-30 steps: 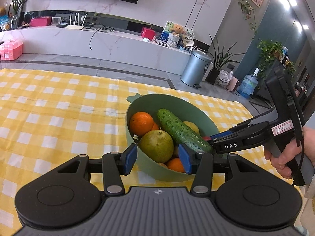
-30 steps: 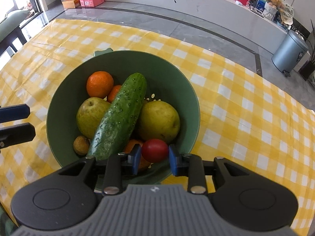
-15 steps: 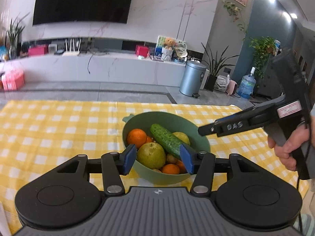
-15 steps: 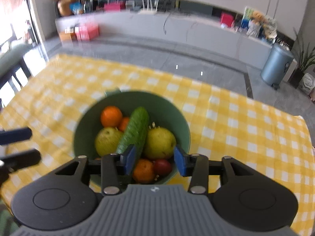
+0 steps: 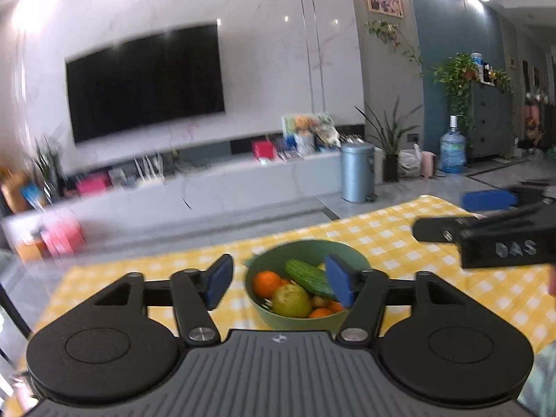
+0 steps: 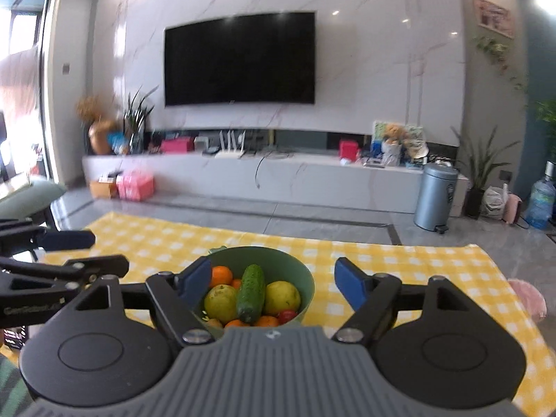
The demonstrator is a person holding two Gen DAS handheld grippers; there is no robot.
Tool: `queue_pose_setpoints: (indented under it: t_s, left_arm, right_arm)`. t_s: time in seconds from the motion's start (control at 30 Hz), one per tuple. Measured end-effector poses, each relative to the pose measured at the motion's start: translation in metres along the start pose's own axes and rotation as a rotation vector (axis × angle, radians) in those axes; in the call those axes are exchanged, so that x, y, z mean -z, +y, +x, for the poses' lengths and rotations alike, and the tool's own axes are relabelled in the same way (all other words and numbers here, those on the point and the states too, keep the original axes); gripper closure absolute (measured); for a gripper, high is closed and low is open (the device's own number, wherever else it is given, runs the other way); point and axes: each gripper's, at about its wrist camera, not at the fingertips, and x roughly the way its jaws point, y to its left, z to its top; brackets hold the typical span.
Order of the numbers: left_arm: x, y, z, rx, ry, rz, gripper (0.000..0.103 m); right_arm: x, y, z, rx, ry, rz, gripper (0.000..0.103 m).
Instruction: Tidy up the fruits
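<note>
A: Which step is this?

B: Judging by the counter (image 6: 399, 260), the gathering looks finished. Nothing loose lies on the yellow check cloth that I can see. The left tool (image 5: 279, 283) and the right tool (image 6: 274, 283) both have jaws opening, with nothing between them.

A: And the fruit?

B: All in the green bowl (image 6: 299, 271), ahead of and below both tools: a cucumber (image 6: 251, 293) across two pears (image 6: 220, 303), oranges (image 6: 221, 275) behind, a small red tomato (image 6: 287, 315) nearest the right tool.

A: Next?

B: Probably just pulling away, unless something lies out of view.
</note>
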Motion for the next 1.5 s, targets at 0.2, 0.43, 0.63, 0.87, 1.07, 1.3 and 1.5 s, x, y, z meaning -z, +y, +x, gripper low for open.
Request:
queue_pose_setpoints:
  t_s: [0.2, 0.43, 0.63, 0.87, 1.07, 1.3, 1.5]
  left_arm:
    - [0.018, -0.021, -0.012, -0.035, 0.052, 0.014, 0.018]
    - [0.04, -0.029, -0.007, -0.021, 0.148, -0.04, 0.016]
    - [0.06, -0.034, 0.004, -0.026, 0.227, -0.04, 0.016]
    - [0.07, -0.033, 0.015, -0.034, 0.283, -0.043, 0.016]
    - [0.072, -0.031, 0.018, -0.035, 0.309, -0.047, 0.016]
    - [0.073, -0.032, 0.018, -0.037, 0.324, -0.049, 0.016]
    - [0.071, -0.033, 0.017, -0.034, 0.322, -0.042, 0.016]
  right_arm:
    - [0.038, 0.019, -0.039, 0.072, -0.067, 0.02, 0.022]
    - [0.075, 0.034, -0.056, 0.159, -0.119, -0.047, 0.017]
    - [0.1, 0.024, -0.046, 0.144, -0.07, 0.0, 0.017]
    - [0.12, 0.01, -0.031, 0.131, -0.014, 0.039, 0.017]
    - [0.124, 0.012, -0.023, 0.111, -0.014, 0.032, 0.017]
    - [0.126, 0.014, -0.021, 0.093, -0.008, 0.025, 0.017]
    - [0.127, 0.013, -0.023, 0.093, -0.008, 0.038, 0.017]
